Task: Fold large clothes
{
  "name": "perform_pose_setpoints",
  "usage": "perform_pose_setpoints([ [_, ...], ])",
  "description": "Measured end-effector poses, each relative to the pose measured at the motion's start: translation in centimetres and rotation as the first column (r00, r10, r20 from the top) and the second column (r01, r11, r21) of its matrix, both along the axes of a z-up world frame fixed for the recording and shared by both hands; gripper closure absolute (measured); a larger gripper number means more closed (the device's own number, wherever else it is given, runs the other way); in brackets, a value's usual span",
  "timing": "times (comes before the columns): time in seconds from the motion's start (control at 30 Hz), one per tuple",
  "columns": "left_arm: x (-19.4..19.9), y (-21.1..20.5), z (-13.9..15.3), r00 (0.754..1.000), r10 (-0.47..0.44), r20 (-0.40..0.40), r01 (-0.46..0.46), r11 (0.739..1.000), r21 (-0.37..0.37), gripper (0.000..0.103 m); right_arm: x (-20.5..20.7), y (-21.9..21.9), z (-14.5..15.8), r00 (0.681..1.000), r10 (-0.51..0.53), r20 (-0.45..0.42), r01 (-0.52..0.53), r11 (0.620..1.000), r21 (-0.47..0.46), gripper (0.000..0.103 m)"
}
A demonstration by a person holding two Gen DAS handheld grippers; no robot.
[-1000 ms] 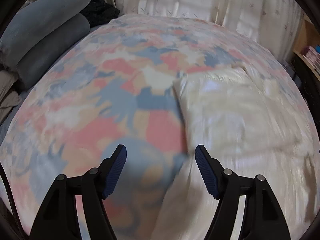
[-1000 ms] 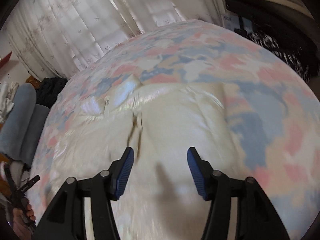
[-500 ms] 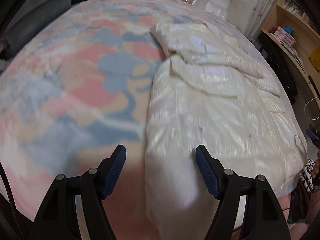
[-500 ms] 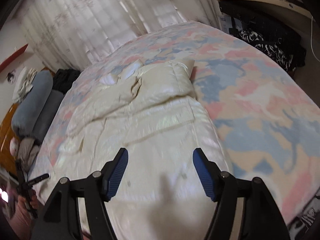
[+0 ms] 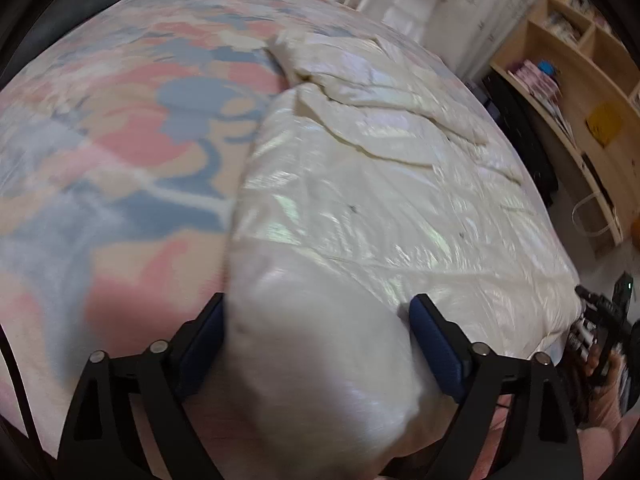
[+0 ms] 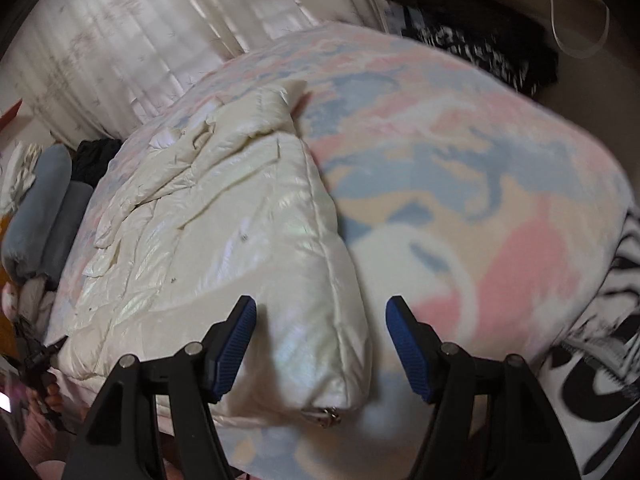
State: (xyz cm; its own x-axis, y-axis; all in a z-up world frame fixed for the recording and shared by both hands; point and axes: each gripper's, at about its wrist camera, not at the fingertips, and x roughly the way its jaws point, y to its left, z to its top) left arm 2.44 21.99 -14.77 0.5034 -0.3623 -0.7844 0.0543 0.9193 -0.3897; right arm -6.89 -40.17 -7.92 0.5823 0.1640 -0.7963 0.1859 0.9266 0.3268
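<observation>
Blur smears the bed [image 5: 120,152]. Left gripper [image 5: 316,344], spread wide, straddles the glossy puffy jacket [image 5: 380,184] corner at the near edge, grip unclear; right gripper [image 6: 320,340] gapes, holding nothing.

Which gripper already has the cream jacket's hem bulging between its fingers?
The left gripper: cream jacket fabric fills its open jaws. The right gripper only straddles the zipper corner.

cream jacket [image 5: 360,184]: glossy, crinkled, quilted cloth. bedspread [image 5: 120,128]: matt, fuzzy patterned cloth. left gripper [image 5: 316,344] and right gripper [image 6: 320,344]: matt black plastic, ribbed blue pads [image 6: 236,344]. shelves [image 5: 560,80]: pale wood.
</observation>
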Motion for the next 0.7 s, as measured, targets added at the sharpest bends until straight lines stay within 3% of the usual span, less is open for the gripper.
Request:
perform_pose_setpoints([
  [0.1, 0.2, -1.1, -0.5, 1.0, -0.002, 0.006, 0.002, 1.0, 0.023, 0.008, 0.2, 0.1, -1.6, 1.0, 0.006, -0.008, -0.006, 0.996, 0.088, 0.035],
  [0.2, 0.2, -1.1, -0.7, 1.0, 0.012, 0.016, -0.012, 1.0, 0.017, 0.007, 0.3, 0.7, -2.6, 1.0, 0.005, 0.012, -0.006, 0.994, 0.112, 0.024],
  [0.37, -0.2, -1.1, -0.9, 0.997, 0.052, 0.048, -0.052, 0.999, 0.0, 0.01, 0.2, 2.3, -3.2, 0.997, 0.036, 0.069, -0.045, 0.99, 0.133, 0.022],
  [0.47, -0.7, -1.4, -0.8, 0.995, 0.075, 0.066, -0.073, 0.997, -0.035, 0.031, 0.2, 2.9, -3.1, 0.993, 0.062, 0.098, -0.076, 0.987, 0.141, 0.025],
  [0.5, -0.9, -1.4, -0.7, 0.994, 0.079, 0.071, -0.075, 0.996, -0.054, 0.042, 0.2, 2.9, -3.1, 0.993, 0.065, 0.102, -0.08, 0.986, 0.149, 0.029],
  [0.53, -0.9, -1.4, -0.7, 0.994, 0.083, 0.072, -0.078, 0.995, -0.068, 0.05, 0.2, 2.8, -3.2, 0.992, 0.067, 0.106, -0.083, 0.983, 0.162, 0.04],
  [0.63, -1.3, -1.7, -0.5, 0.988, 0.129, 0.083, -0.121, 0.988, -0.099, 0.069, 0.3, 2.5, -3.4, 0.991, 0.069, 0.112, -0.092, 0.972, 0.215, 0.059],
  [0.7, -1.4, -1.9, -0.1, 0.979, 0.19, 0.076, -0.182, 0.978, -0.105, 0.077, 0.2, 2.7, -3.2, 0.992, 0.059, 0.112, -0.082, 0.973, 0.215, 0.066],
])
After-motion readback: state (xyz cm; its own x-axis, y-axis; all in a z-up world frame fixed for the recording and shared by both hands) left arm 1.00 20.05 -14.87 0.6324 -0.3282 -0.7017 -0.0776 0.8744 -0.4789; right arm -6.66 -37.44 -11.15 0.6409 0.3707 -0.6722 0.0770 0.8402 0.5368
